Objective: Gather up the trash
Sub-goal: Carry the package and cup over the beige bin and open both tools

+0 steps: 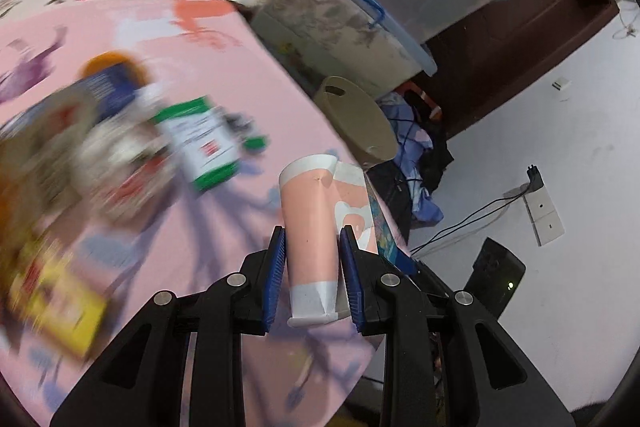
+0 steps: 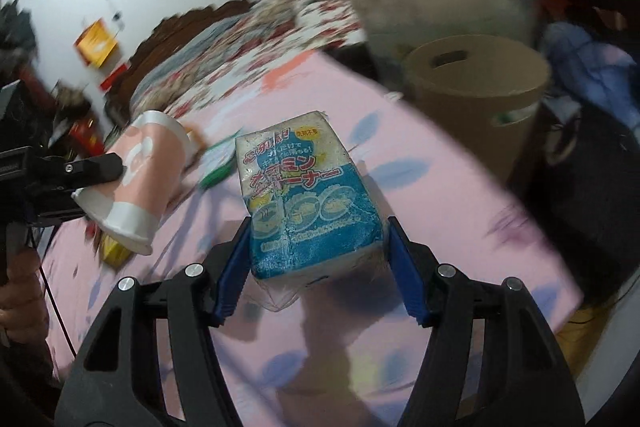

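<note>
— Pink paper, that cup (image 1: 310,227): the left gripper (image 1: 313,259) has it squeezed between its blue pads (image 1: 276,275), jaws drawn in narrow, the cup's base towards the handle and its rim pointing away.

— And it is off the bed?

— Yes, lifted above the pink sheet (image 1: 224,75), near the sheet's edge. Beyond that edge stands a tan bin (image 1: 360,119) with a slot in its lid, beside the clear storage tubs (image 1: 360,15) with blue rims.

— What about the other hand?

— The right gripper (image 2: 318,255) has a blue and white packet (image 2: 308,195) with Japanese print between its jaws. They stand about half open, both pads against the packet's sides, so it is gripped, and it too is raised over the sheet.

— Anything left lying there?

— A green and white box (image 1: 204,143), a yellow packet (image 1: 56,303) and some other litter, too blurred to name. From the right side the tan bin (image 2: 476,95) sits just past the bed's edge, and the cup (image 2: 140,183) hangs to the left in the other jaws.
</note>
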Demonstrator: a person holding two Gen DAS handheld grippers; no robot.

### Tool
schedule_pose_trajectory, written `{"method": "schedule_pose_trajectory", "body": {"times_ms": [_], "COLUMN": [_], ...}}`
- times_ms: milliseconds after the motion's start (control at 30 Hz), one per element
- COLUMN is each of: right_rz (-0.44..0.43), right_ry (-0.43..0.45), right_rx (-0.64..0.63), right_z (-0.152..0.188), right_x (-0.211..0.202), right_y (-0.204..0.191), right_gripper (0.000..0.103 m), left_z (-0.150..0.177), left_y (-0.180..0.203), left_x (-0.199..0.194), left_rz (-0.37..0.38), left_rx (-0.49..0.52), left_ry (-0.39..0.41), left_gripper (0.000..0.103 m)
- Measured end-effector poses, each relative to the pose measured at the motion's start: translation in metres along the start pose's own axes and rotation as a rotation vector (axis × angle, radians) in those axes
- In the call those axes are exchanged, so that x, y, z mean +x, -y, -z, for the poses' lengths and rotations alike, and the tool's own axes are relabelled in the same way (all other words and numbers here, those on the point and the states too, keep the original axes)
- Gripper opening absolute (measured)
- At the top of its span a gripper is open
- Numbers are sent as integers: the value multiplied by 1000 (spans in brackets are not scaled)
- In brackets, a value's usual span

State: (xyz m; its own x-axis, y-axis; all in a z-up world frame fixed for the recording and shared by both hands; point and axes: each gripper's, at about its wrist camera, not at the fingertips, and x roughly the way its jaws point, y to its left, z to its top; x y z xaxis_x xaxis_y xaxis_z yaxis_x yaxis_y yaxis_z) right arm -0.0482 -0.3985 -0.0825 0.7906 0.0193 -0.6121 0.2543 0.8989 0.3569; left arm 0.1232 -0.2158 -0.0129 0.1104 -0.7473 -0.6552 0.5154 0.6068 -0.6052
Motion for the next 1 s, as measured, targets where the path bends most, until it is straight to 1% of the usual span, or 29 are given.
{"method": "schedule_pose_trajectory", "body": {"times_ms": [133, 233, 333, 400, 467, 600, 633, 667, 700, 733, 767, 800, 900, 933, 1000], "right_rz": [33, 69, 124, 149, 182, 229, 240, 246, 251, 253, 261, 270, 268, 266, 248], "right_ry": [35, 63, 76, 73, 68, 46, 42, 43, 46, 47, 55, 67, 120, 139, 176], "right_rx": [82, 138, 158, 167, 161, 144, 142, 144, 147, 148, 148, 150, 158, 160, 167], "right_z": [-36, -64, -90, -103, -114, -126, -129, -131, -133, -135, -136, -137, -134, -132, -128], "right_x": [1, 4, 14, 23, 32, 49, 54, 57, 60, 63, 64, 64, 50, 45, 32], "right_y": [46, 81, 107, 121, 131, 143, 146, 149, 152, 155, 156, 157, 153, 151, 145], "right_gripper": [65, 65, 66, 66, 66, 67, 69, 72, 75, 86, 90, 90, 90, 90, 90], "left_z": [-50, -84, -117, -137, -152, -172, -174, -176, -176, -176, -176, -176, -171, -168, -159], "left_y": [31, 55, 79, 85, 86, 85, 85, 85, 85, 84, 84, 84, 85, 85, 85], "left_x": [46, 81, 123, 152, 177, 221, 228, 234, 239, 245, 249, 251, 235, 223, 195], "left_rz": [46, 53, 36, 13, 3, -27, -37, -48, -57, -71, -81, -84, -36, -20, 36], "left_rx": [18, 51, 87, 99, 93, 79, 80, 80, 77, 71, 66, 62, 48, 45, 38], "left_ry": [-35, -59, -74, -78, -91, -115, -115, -110, -103, -97, -100, -102, -86, -71, -33], "left_gripper": [26, 26, 27, 28, 28, 29, 30, 34, 39, 47, 62, 64, 64, 64, 64]}}
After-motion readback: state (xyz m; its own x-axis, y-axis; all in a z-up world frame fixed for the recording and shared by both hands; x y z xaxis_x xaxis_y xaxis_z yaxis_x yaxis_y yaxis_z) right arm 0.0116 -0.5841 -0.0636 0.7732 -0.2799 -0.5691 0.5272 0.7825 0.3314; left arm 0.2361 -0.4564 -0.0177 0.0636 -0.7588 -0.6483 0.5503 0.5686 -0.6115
